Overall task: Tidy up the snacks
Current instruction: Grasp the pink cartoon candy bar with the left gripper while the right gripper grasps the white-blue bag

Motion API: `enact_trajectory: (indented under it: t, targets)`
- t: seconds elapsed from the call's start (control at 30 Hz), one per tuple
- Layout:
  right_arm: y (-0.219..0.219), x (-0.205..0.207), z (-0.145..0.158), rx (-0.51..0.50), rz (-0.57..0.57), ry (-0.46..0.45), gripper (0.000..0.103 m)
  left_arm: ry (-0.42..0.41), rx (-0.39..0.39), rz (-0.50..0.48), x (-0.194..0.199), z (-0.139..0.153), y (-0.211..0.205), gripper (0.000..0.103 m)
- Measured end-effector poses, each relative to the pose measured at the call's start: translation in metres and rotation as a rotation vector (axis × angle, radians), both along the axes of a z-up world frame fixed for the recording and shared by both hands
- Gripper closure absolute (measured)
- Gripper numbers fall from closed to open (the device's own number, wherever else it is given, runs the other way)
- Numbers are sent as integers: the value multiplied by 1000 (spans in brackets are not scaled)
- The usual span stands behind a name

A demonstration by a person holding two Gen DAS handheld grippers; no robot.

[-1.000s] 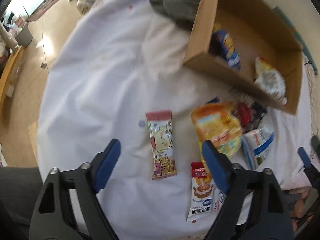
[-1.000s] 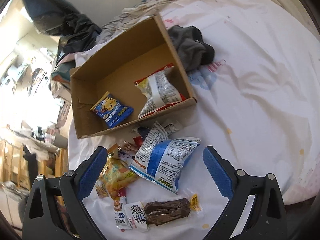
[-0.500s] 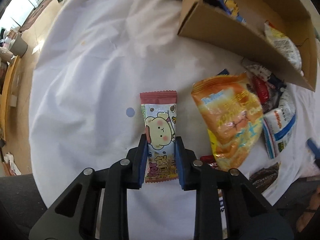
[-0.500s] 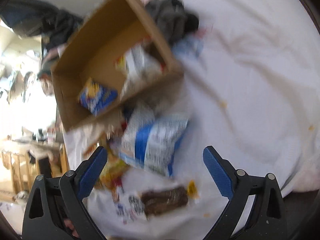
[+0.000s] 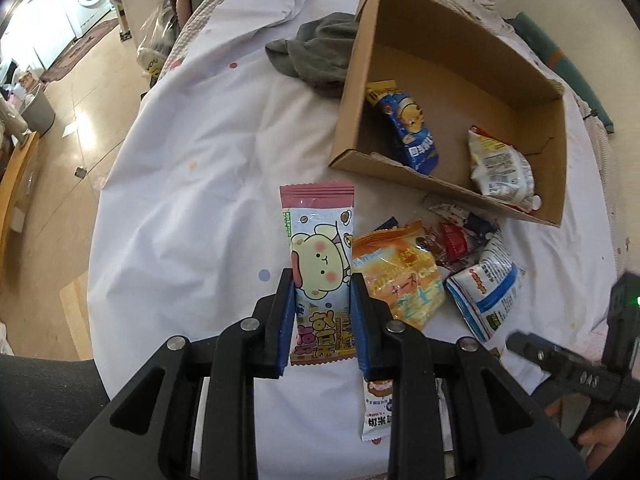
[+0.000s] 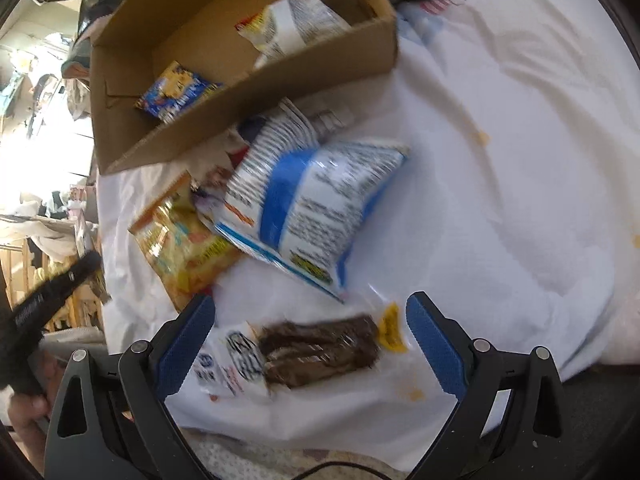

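Progress is early, judging by how little sits in the open brown cardboard box on the white sheet-covered bed: only a blue snack packet with a yellow cartoon figure and a crumpled white-and-yellow bag lie inside. Most snacks are outside it, heaped just in front of its near wall: a white-and-blue printed bag, an orange-yellow crinkly bag, a clear-wrapped dark brown bar, a small white stick sachet and a few red and dark wrappers.

One piece is underway: the left gripper has its jaws clamped on the sides of a long pink-topped pouch with a cream cartoon bear, apparently raised off the sheet, short of the box. The right gripper hangs with jaws spread wide on either side of the brown bar, not touching it.
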State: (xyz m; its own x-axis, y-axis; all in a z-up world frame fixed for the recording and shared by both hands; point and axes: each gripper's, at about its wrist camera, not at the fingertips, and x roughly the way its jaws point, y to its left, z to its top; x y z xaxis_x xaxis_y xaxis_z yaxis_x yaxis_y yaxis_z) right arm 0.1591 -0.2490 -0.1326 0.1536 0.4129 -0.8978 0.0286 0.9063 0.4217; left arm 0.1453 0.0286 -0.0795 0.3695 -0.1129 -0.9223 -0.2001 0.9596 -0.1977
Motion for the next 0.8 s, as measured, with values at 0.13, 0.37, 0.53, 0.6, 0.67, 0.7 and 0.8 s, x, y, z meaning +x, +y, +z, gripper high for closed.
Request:
enact_trajectory:
  t: [0.13, 0.37, 0.53, 0.6, 0.67, 0.7, 0.8]
  targets:
    - [8, 20, -6, 47, -43, 1, 4, 5, -19, 1, 0, -3, 8, 81]
    - [23, 56, -31, 27, -171, 42, 3, 3, -22, 8, 1, -7, 8, 81]
    - [26, 62, -45, -24, -171, 57, 4, 14, -38, 13, 4, -11, 7, 81]
    - [30, 61, -40, -68, -140, 42, 17, 10, -32, 7, 4, -11, 6, 81]
    - [31, 56, -35, -72, -125, 25, 23, 9, -26, 4, 5, -11, 4, 81]
    - [31, 54, -33, -74, -120, 19, 27, 10, -26, 3, 6, -12, 3, 81]
    - [33, 52, -28, -69, -115, 15, 34, 15, -17, -1, 7, -14, 0, 81]
